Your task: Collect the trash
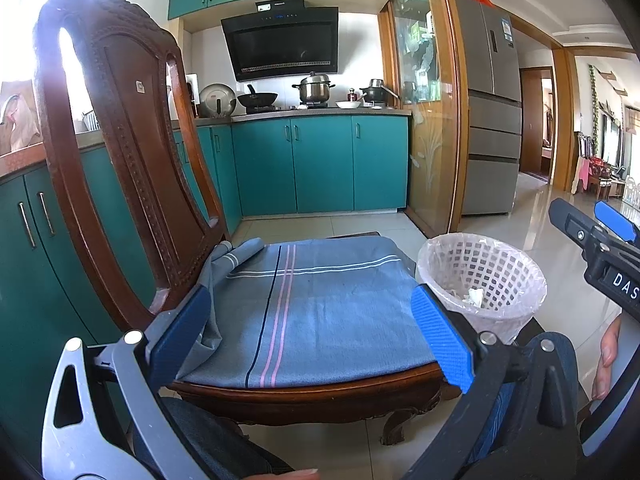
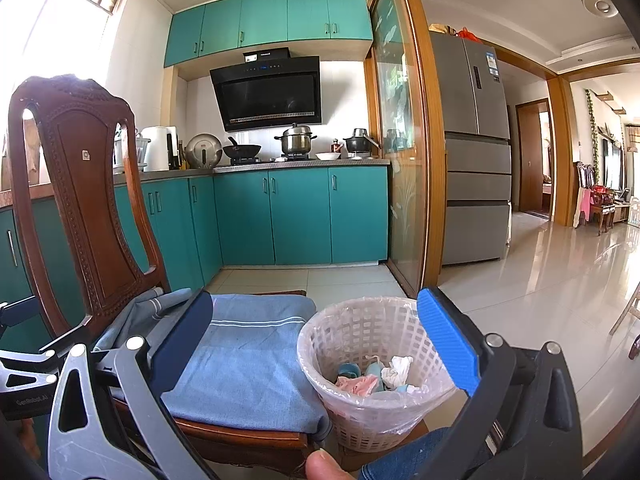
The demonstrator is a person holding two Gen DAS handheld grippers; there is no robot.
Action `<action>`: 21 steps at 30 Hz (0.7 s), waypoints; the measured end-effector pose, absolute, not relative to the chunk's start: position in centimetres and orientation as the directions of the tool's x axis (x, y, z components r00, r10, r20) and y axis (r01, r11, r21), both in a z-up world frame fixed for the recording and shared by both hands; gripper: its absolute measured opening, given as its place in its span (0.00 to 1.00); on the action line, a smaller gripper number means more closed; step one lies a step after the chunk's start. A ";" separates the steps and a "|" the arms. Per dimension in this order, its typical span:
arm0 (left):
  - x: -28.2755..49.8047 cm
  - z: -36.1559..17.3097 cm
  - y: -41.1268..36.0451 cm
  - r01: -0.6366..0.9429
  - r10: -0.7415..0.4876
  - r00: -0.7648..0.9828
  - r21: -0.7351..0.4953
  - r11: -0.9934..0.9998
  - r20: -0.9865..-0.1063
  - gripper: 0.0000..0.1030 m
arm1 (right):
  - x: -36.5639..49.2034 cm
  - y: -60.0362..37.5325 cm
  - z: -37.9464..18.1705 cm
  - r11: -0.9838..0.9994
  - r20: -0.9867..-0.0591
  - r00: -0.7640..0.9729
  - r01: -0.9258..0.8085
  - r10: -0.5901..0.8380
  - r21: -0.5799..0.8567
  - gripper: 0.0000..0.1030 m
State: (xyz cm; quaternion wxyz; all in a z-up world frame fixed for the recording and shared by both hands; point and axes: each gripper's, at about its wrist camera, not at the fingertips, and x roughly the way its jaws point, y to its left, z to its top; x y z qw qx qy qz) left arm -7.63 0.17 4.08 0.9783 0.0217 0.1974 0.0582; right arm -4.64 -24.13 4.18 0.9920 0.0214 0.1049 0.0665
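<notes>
Both grippers, left [image 1: 316, 336] and right [image 2: 320, 340], hover jaws apart and empty; crumpled trash [image 2: 394, 372] sits in the white lattice plastic bin [image 2: 320, 360], collection looking done.

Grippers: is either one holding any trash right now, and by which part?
Nothing is held. The left gripper and right gripper are both open and empty.

Wastebasket [image 2: 374, 372]: base hidden behind a knee and fingertip at the lower edge; in the left wrist view its near wall sits behind a blue finger pad [image 1: 442, 340]. Contents partly buried (crumpled white, pink and pale blue scraps, kind indeterminable). Refrigerator label [image 1: 507, 32] illegible.
</notes>
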 end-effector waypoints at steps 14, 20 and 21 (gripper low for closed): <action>-7.3 3.9 -0.1 -0.100 0.119 0.911 0.070 0.993 -0.395 0.97 | -4.3 -24.2 3.4 0.990 -0.215 0.967 -0.125 0.135 0.060 0.97; -7.0 3.9 -0.3 -0.097 0.118 0.910 0.073 0.993 -0.398 0.97 | -4.3 -24.2 3.3 0.990 -0.215 0.967 -0.126 0.136 0.060 0.97; -7.0 3.9 -0.4 -0.097 0.118 0.910 0.073 0.993 -0.398 0.97 | -4.3 -24.2 3.3 0.990 -0.216 0.967 -0.126 0.136 0.061 0.97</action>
